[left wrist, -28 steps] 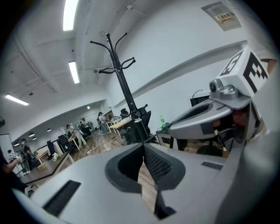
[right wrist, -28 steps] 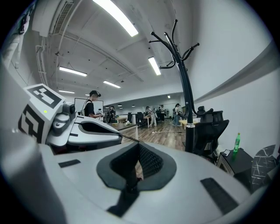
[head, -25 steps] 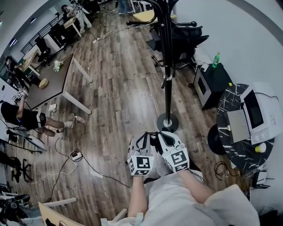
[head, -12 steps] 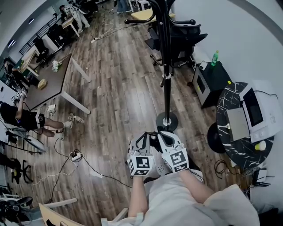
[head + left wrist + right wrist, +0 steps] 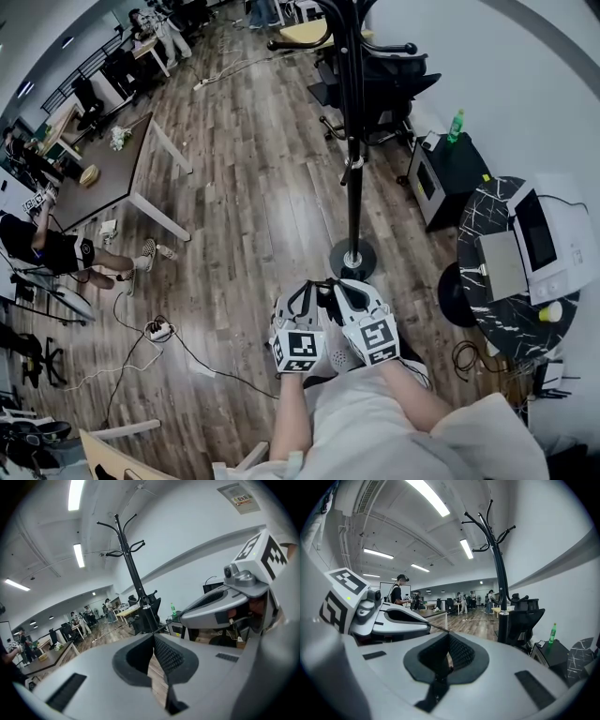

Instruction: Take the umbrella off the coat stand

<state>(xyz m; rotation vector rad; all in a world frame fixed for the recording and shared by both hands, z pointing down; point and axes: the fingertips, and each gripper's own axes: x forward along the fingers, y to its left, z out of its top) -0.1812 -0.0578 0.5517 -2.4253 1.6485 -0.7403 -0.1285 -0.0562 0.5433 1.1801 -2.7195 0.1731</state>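
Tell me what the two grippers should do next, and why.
Probably open the right gripper and raise it toward the coat stand. Both it and the left gripper are shut, empty, side by side short of the stand; no umbrella can be made out on it.

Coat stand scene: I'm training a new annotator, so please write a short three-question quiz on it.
1. True or false: the left tool and the right tool are both shut, with nothing between their jaws.
2. What does the green bottle stand on? A: a black cabinet. B: the wooden floor. C: the brown table.
3. Fill in: the black coat stand rests on the floor on a ___ base.

Key: 1 true; 2 A; 3 round.
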